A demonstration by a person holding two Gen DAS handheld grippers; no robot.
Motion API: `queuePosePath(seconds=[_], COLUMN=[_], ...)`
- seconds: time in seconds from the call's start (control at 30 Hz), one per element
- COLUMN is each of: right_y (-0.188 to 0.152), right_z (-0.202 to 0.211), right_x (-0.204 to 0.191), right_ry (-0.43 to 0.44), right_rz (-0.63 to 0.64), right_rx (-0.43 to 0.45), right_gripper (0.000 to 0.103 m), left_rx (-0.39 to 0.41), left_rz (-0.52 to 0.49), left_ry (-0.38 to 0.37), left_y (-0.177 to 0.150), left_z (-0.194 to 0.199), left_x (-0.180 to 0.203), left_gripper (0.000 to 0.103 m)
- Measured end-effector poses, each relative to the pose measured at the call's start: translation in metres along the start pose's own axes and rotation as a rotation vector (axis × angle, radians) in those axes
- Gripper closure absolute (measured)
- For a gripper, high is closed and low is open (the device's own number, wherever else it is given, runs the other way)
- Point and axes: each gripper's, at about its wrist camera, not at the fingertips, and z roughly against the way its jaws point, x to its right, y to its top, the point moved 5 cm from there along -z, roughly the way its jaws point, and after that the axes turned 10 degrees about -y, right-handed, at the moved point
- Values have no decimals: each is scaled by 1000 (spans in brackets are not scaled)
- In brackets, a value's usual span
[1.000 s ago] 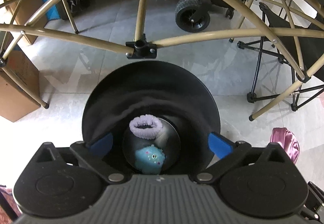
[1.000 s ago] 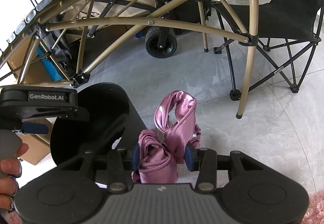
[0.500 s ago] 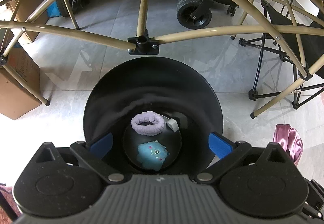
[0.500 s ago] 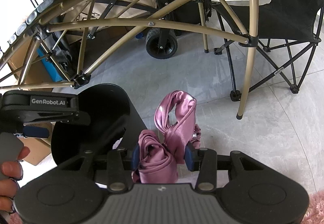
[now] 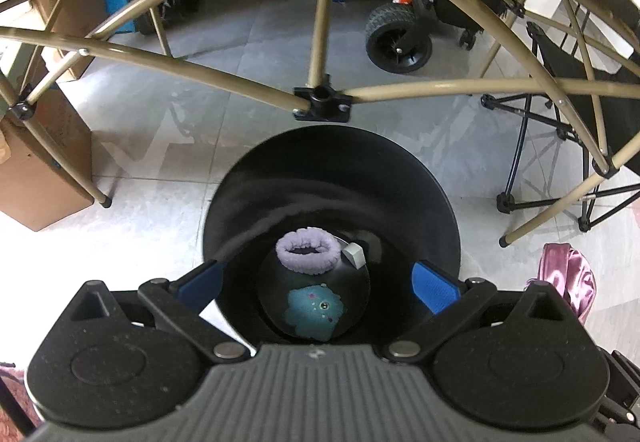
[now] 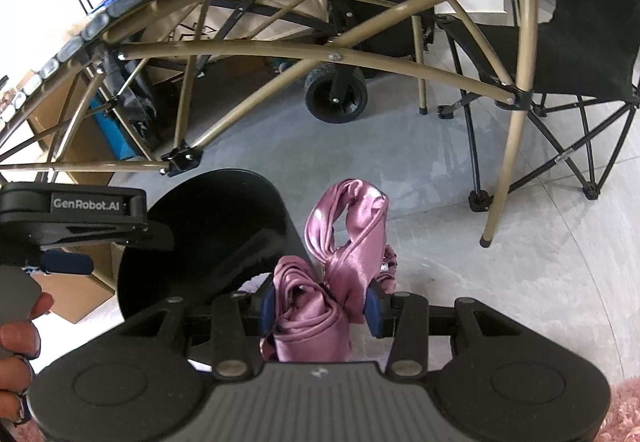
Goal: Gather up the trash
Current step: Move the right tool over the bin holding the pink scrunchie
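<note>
Right gripper (image 6: 320, 308): blue pads closed tight on a bunched mauve satin scrunchie (image 6: 344, 242). Its long axis runs away from the gripper, free loop up and forward, just right of the round black plastic bin (image 6: 208, 226).

Left gripper (image 5: 316, 284): jaws wide apart, holding nothing, poised above the bin mouth. On the bin floor: fuzzy lilac hair tie (image 5: 308, 251), small grey block (image 5: 354, 254), teal blob-shaped toy (image 5: 316, 309).

Tan metal tube frame (image 5: 320, 42) over grey tile floor.
</note>
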Motion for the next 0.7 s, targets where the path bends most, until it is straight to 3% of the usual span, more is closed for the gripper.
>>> queuePosePath(seconds=[0.7], right_y=[7], right_z=[3], right_x=[-83], right_ry=[45], right_rz=[154], right_rx=[47], right_gripper=[61], left_rx=[65], left_rz=[92], left_ry=[18], left_y=[0], left_z=[40], left_x=[-77], left_gripper=[0])
